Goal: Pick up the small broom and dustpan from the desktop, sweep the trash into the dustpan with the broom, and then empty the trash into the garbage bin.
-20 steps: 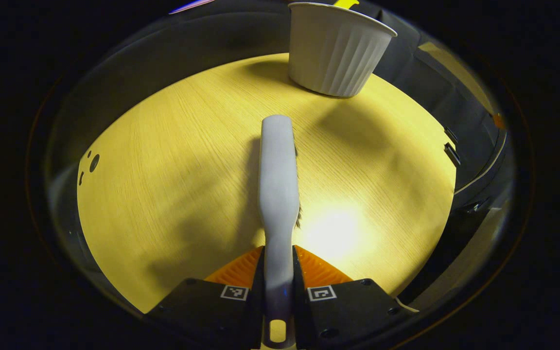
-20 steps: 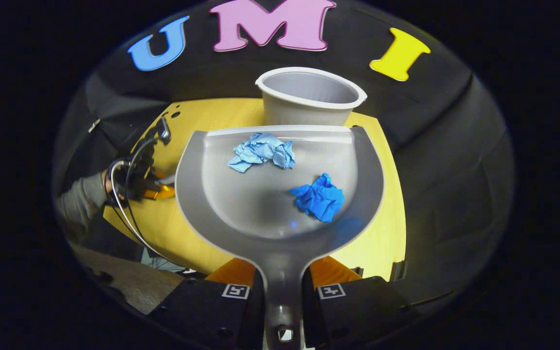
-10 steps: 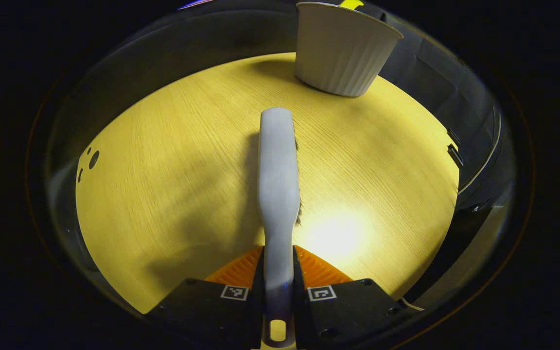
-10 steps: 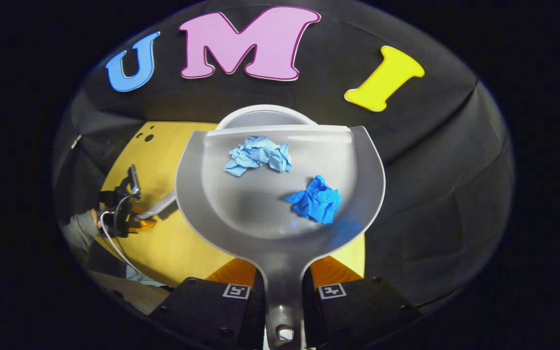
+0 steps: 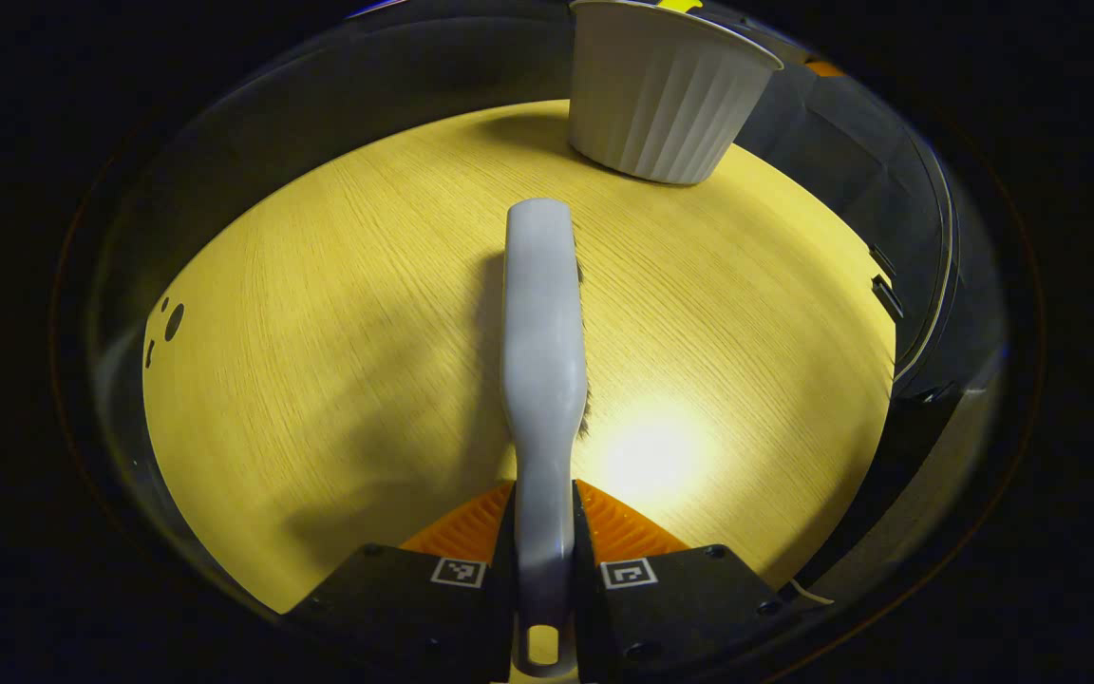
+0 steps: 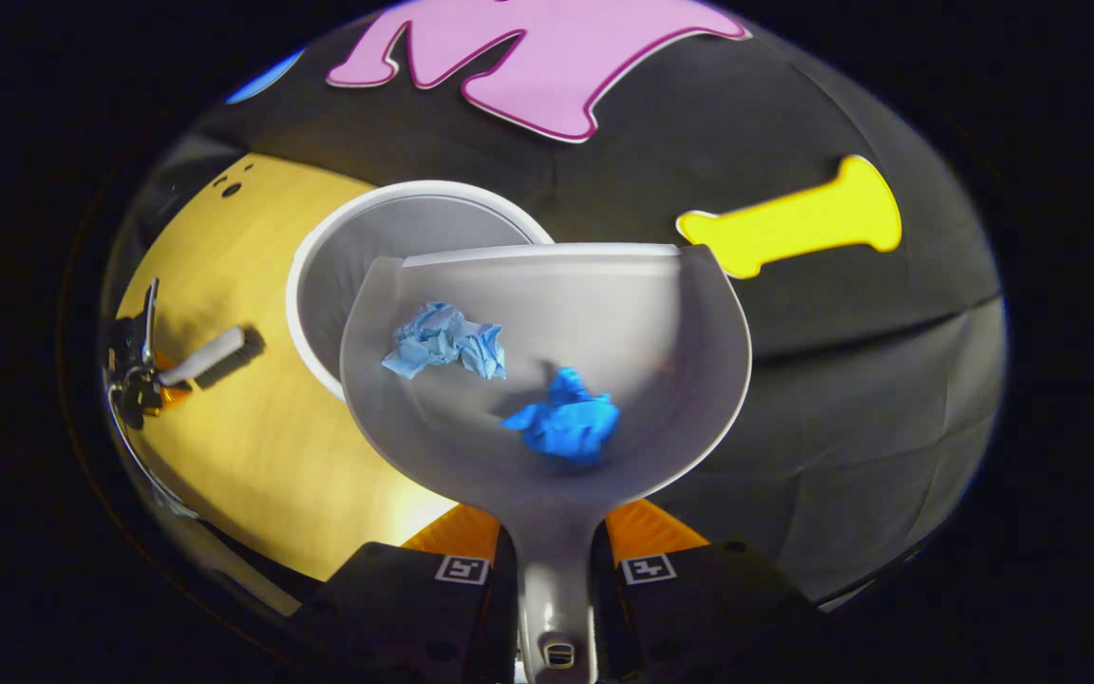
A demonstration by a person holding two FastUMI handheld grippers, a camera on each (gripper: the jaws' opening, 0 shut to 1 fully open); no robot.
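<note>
In the left gripper view, the left gripper [image 5: 543,546] at the bottom centre was pinching the handle of the small broom [image 5: 541,332], one finger pressed on each side. The broom ran straight up the middle of the frame above the wooden desktop [image 5: 319,313], with dark bristles just visible along its right edge. Farther off, at the top centre, the ribbed white garbage bin [image 5: 666,90] stood upright on the desktop.

In the right gripper view, the right gripper [image 6: 556,560] at the bottom centre was clamped on the handle of the grey dustpan [image 6: 699,313]. Two pieces of crumpled trash lay in the pan: a dark blue wad [image 6: 563,426] nearer the handle and a pale blue wad [image 6: 444,340] to its upper left. Beyond the pan, its front lip overlapped the open mouth of the bin [image 6: 386,237]. At the far left edge, the other gripper held the broom over the desktop [image 6: 253,446].
</note>
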